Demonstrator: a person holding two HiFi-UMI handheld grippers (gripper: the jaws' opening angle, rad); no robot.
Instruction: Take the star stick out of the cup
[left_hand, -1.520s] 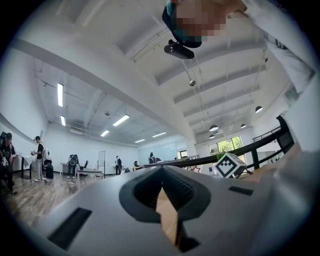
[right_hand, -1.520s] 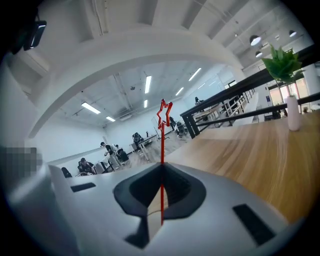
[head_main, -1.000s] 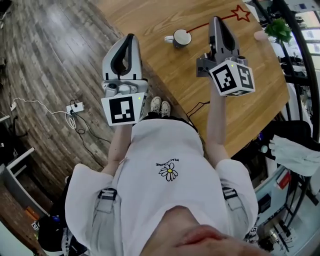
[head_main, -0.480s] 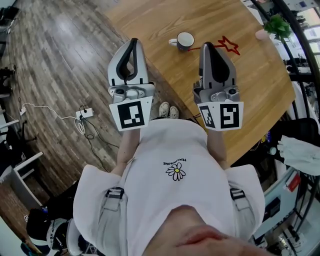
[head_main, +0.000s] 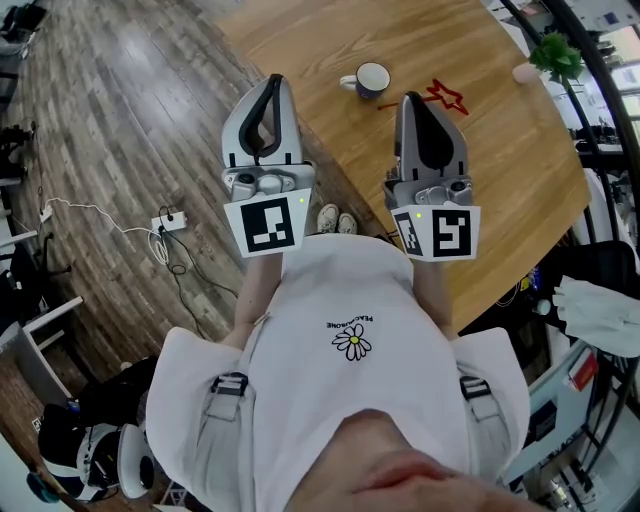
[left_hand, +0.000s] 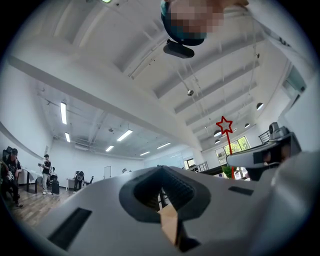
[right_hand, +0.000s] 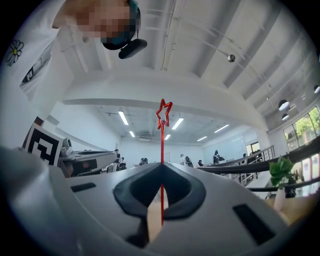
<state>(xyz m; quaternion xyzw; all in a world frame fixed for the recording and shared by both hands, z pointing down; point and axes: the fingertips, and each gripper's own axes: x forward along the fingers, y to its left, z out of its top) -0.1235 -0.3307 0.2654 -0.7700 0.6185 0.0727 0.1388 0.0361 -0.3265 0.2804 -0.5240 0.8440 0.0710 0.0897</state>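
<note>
The right gripper (head_main: 425, 99) is pinching the thin red star-topped stick (right_hand: 162, 145) between shut fingers. Its star is jutting past the tips, clear of the small white handled cup (head_main: 372, 79) ahead. The left gripper (head_main: 271, 84) is hanging closed and empty. The removal looks done, so the next move is probably laying the stick on the wooden table (head_main: 500, 170).
</note>
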